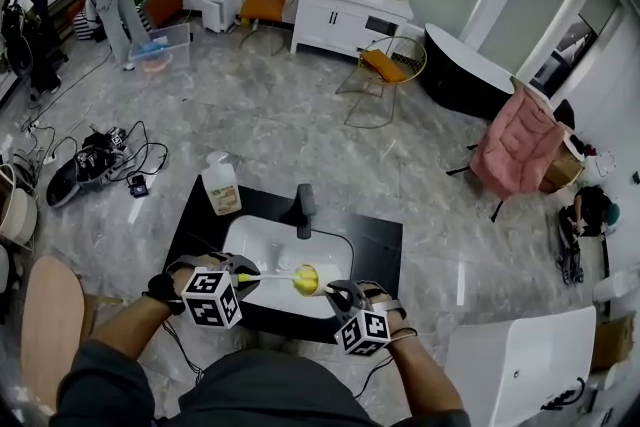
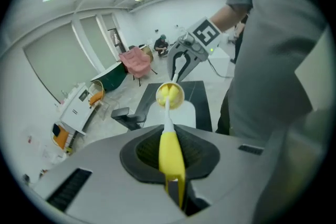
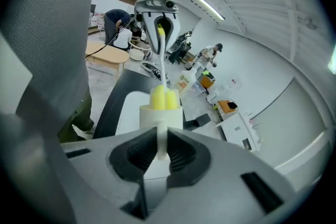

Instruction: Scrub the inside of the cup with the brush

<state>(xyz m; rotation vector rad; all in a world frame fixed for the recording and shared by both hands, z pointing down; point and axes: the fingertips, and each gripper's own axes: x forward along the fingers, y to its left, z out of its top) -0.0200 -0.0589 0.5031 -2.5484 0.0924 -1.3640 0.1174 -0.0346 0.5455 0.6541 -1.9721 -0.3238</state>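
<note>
As the foam head of the brush (image 2: 170, 152) sat inside the cup (image 3: 160, 112), over the sink (image 1: 262, 240), scrubbing was judged to be in hand. The left gripper (image 1: 243, 272) was clamped on the brush's smooth yellow handle; the right gripper (image 1: 338, 293) was pinched nearly shut on the cup's slim white handle. Cup: pale cylinder; head: soft yellow foam on a thin white stem. The next move would call for twisting, plunging strokes with the cup steady.
</note>
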